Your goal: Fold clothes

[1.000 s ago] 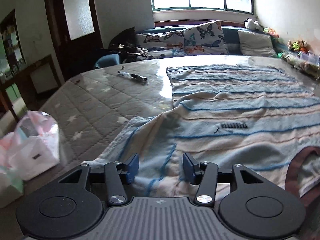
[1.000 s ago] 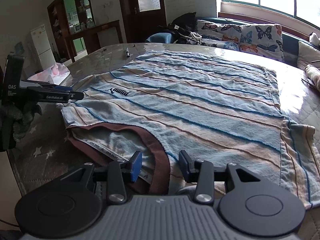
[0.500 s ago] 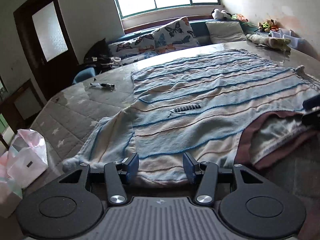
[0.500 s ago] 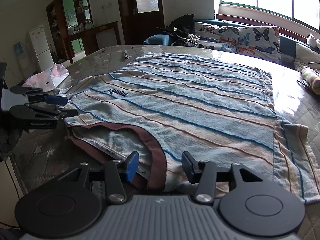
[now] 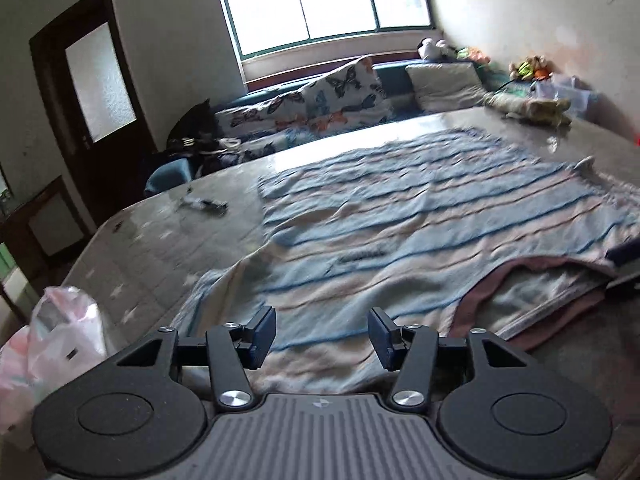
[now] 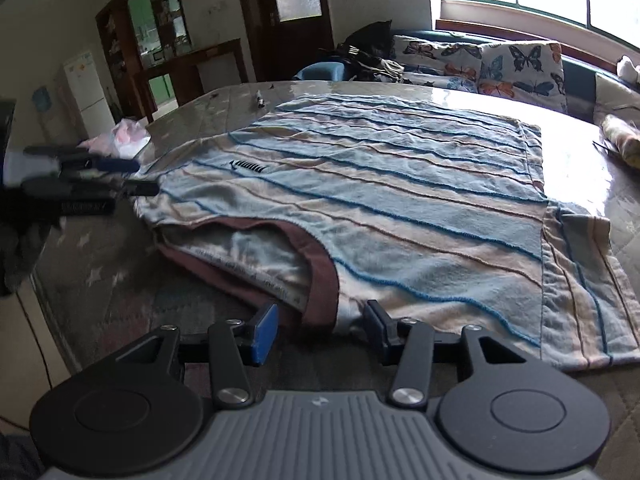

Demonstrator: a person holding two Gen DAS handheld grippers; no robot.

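Striped shirt (image 6: 400, 200) flat on table (image 6: 580, 168), left gripper (image 5: 322, 334) wide open, right gripper (image 6: 322, 330) wide open, both empty

striped shirt (image 6: 400, 200) | blue-beige, maroon collar | flat, spread out

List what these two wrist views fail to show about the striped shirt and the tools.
- Shirt chest logo: too small in the right wrist view, blurred in the left.
- Near hem: hidden behind the left tool in its own view.
- Left tool in the right wrist view: motion-blurred, contact with the sleeve unclear.
- Right tool: only an edge sliver in the left wrist view.
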